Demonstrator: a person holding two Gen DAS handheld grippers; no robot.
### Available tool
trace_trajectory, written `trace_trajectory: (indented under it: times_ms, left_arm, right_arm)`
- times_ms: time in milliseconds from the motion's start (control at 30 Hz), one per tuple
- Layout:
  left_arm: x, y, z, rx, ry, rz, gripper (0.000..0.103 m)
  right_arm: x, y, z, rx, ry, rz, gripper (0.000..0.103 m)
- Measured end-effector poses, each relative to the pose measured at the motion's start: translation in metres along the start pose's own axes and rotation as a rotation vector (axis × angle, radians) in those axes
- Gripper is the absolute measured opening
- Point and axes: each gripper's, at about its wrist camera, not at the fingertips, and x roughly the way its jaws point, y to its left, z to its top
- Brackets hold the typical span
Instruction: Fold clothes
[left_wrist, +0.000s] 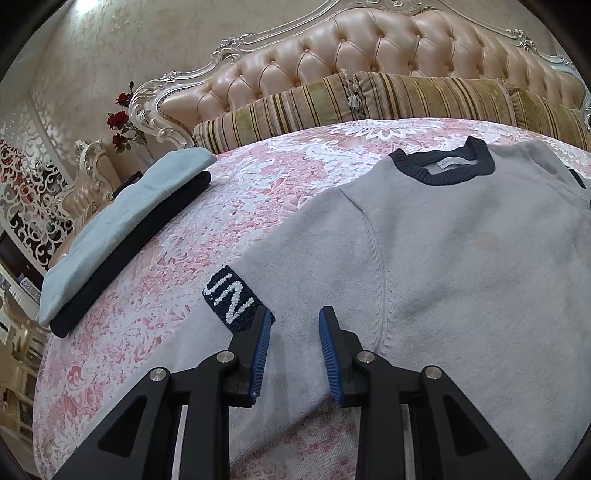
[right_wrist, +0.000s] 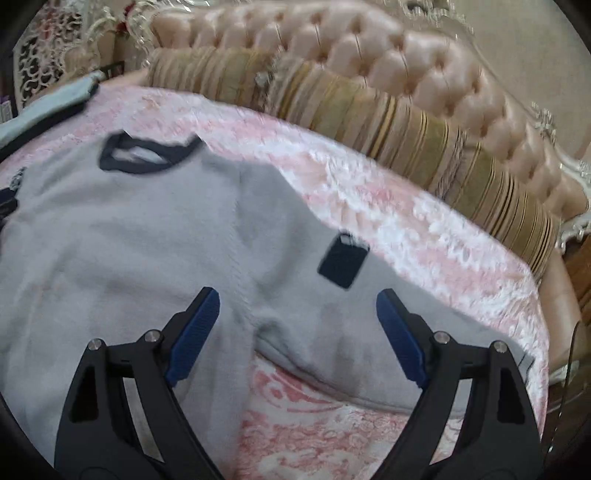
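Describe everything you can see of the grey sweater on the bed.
The grey sweater lies spread flat and unfolded on the pink patterned bedspread, its neck toward the headboard. It looks like soft knit, with a dark navy ribbed collar and a pale label inside. Each sleeve bears a dark navy patch; one carries white letters. Both sleeves lie out to the sides. The left gripper and right gripper hover over the sleeves, holding nothing.
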Motion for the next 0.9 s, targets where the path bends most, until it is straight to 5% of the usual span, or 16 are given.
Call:
trace_trajectory:
  times_ms: [167,300,500,567,667,800,900]
  left_arm:
    - [0.0,-0.001,0.0,0.001,0.003,0.022,0.033]
    - [-0.001,-0.003,0.001,0.004,0.006,0.038,0.033]
    - [-0.003,0.005,0.002,-0.021,0.039,0.042,0.039]
    - [-0.007,0.016,0.006,-0.057,0.05,-0.004,0.039]
    - [-0.008,0.037,0.028,-0.099,-0.026,-0.15,0.039]
    - [0.021,0.039,0.061,0.001,-0.073,-0.382,0.039]
    - [0.046,0.029,0.084,0.07,-0.035,-0.429,0.038]
  right_arm:
    - [-0.024,0.039,0.002,-0.069,-0.055,0.186,0.089]
    - [-0.011,0.059,-0.006,-0.144,-0.021,0.129,0.089]
    - [0.011,0.031,-0.011,-0.092,0.061,0.072,0.09]
    - [0.003,0.019,-0.005,-0.08,0.036,0.02,0.09]
    - [-0.005,-0.006,0.014,-0.039,-0.039,0.064,0.091]
    - [0.023,-0.022,0.047,-0.106,-0.095,0.147,0.091]
    - [0.055,-0.024,0.064,-0.173,-0.049,0.188,0.091]
